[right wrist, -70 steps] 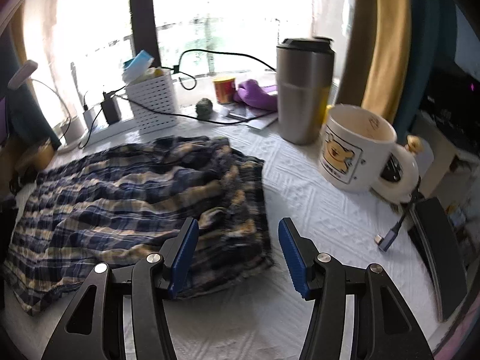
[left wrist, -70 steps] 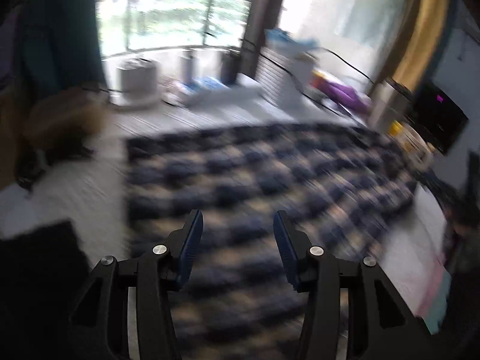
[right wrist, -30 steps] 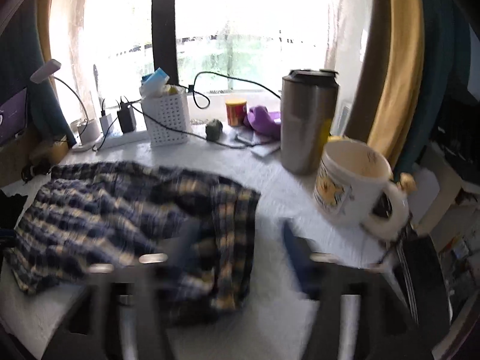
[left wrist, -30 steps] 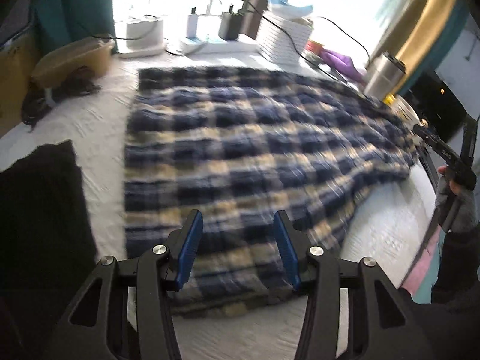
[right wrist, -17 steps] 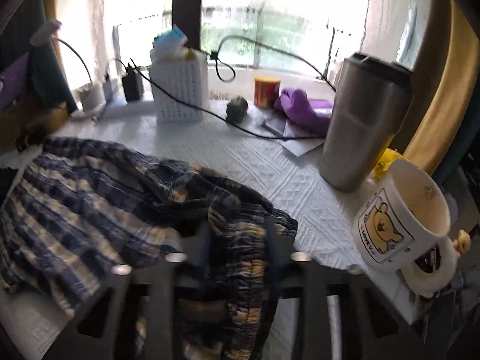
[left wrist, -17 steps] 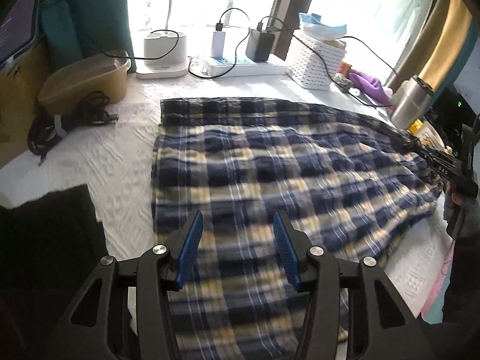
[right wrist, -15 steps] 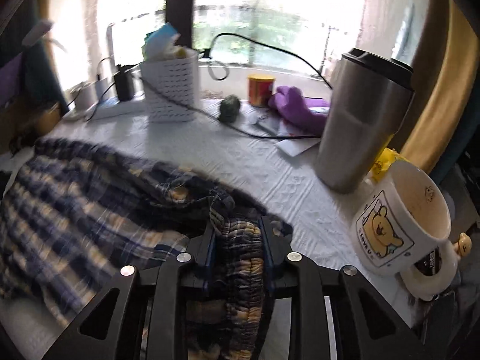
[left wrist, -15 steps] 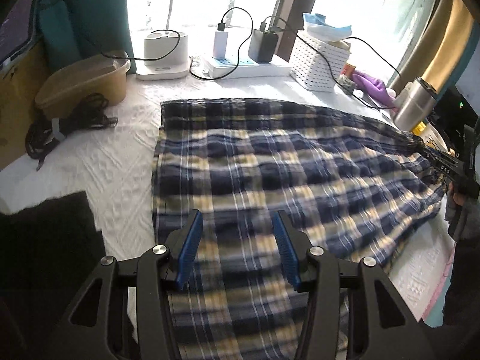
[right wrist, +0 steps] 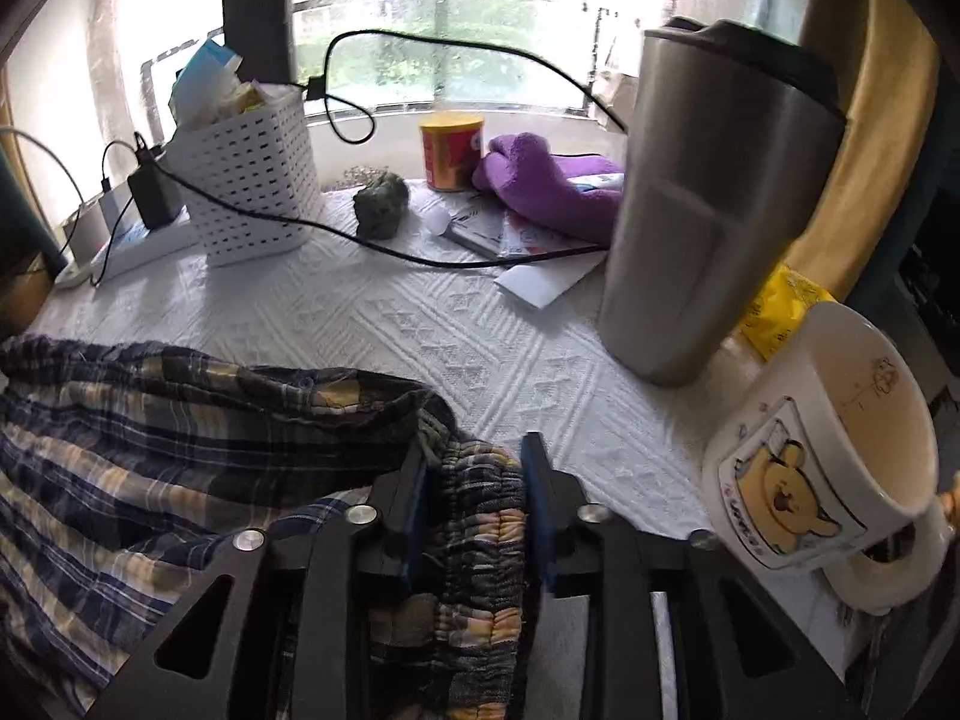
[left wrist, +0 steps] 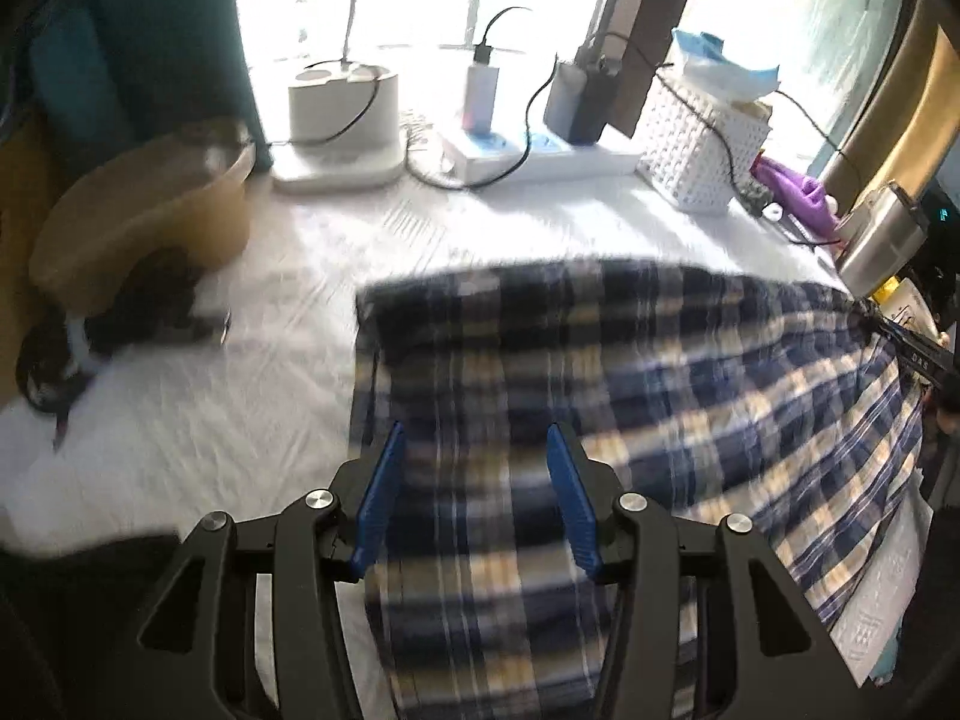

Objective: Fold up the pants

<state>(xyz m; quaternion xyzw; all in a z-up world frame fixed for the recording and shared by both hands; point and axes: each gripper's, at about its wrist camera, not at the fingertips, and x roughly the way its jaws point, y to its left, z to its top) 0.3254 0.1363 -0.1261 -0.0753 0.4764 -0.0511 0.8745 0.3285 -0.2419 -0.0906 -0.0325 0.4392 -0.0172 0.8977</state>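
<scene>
Plaid pants [left wrist: 630,372] spread across lower centre and right of left wrist view, on white-covered desk [left wrist: 240,360]. Left gripper [left wrist: 474,492] released, blue pads apart above the cloth. Right gripper [right wrist: 474,516] clenched on gathered waistband [right wrist: 480,534], bottom centre. Steel tumbler [right wrist: 714,210] and bear mug [right wrist: 822,450] at right.

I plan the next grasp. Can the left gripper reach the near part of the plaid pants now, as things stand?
Probably yes. The left gripper is open and right above the plaid pants, with nothing between its fingers and the cloth. The right gripper grips the waistband at the far end, well apart.
</scene>
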